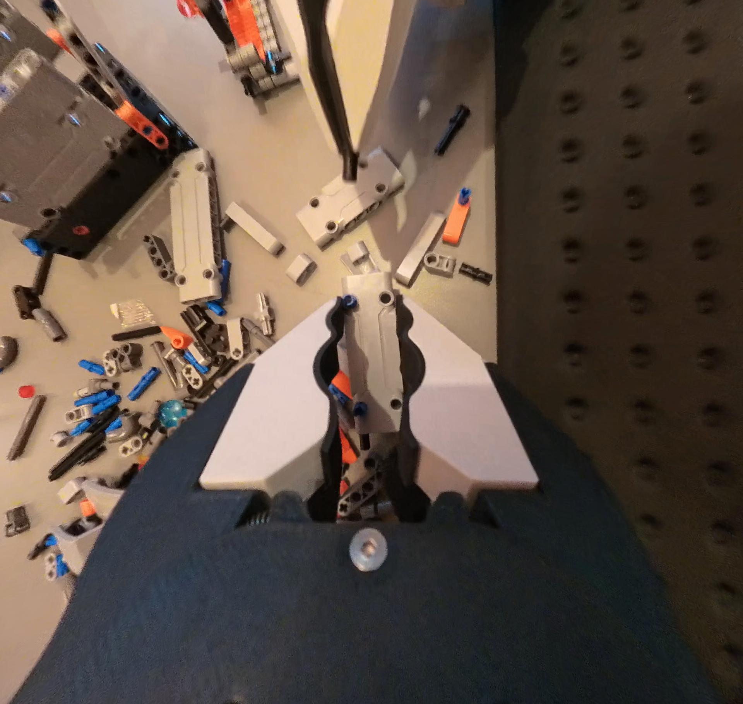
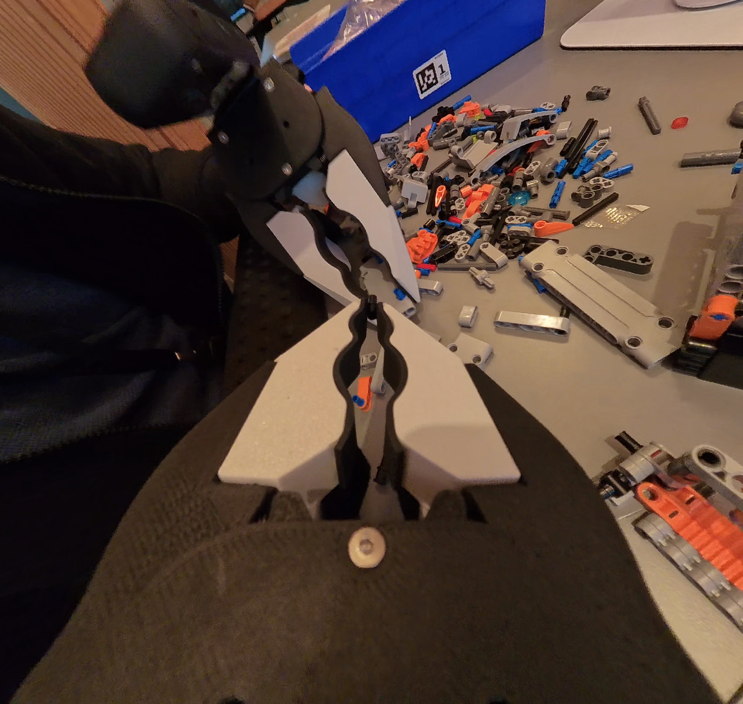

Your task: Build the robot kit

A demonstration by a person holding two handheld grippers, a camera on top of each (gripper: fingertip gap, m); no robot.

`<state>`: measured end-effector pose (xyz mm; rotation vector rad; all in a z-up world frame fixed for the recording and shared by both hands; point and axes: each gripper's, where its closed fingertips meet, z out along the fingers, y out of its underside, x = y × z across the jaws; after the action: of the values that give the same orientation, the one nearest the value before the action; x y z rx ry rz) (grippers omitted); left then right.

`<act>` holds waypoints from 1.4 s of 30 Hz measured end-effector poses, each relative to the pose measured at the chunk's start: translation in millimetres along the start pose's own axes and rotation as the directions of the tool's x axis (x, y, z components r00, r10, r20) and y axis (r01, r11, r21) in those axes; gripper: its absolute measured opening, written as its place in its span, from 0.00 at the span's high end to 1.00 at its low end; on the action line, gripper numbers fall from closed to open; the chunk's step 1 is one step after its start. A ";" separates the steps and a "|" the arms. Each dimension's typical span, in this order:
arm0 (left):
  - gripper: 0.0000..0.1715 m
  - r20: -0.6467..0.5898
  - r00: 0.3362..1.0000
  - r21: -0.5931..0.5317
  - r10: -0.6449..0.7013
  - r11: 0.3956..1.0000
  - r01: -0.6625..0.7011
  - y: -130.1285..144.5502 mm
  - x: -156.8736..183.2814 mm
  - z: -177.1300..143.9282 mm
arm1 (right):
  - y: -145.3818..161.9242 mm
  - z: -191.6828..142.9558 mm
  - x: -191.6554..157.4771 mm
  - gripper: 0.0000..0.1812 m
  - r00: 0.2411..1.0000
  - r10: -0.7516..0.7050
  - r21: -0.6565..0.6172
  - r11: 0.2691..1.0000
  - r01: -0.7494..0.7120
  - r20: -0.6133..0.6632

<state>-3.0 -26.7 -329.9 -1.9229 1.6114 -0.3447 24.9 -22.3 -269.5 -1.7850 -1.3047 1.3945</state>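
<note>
The left gripper (image 1: 370, 303) is clamped on a grey panel piece (image 1: 374, 359), which lies lengthwise between its fingers, long axis running along them, and juts a little past the tips. Two blue pins (image 1: 350, 302) sit in the panel's left edge, one near the tip end and one farther back. In the right wrist view this same gripper (image 2: 386, 283) shows up close, slanting down toward the right gripper (image 2: 372, 307).

The right gripper pinches a small black pin (image 2: 372, 306) at its very tips, fingers drawn almost together on it. The pin points forward along the fingers, straight at the lower end of the held panel (image 2: 374, 279) — the two nearly touch, though whether they actually meet is not clear.

Around them on the grey table (image 2: 563, 403): a heap of loose building pieces (image 2: 502, 186), a long grey panel (image 2: 599, 303), a blue bin (image 2: 422, 41) behind, and a part-built orange and grey model (image 2: 691, 524) at the right
</note>
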 end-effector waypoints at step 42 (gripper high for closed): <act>0.87 0.113 0.988 0.343 0.104 0.929 -0.137 -65.0 12.9 -49.4 | -18.5 -2.7 -28.6 1.00 0.979 -0.173 0.102 0.982 0.162 0.107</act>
<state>24.7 -47.3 -254.9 -1.5416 1.4851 -0.4509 20.4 -40.3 -240.8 -1.5165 -1.3915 1.4563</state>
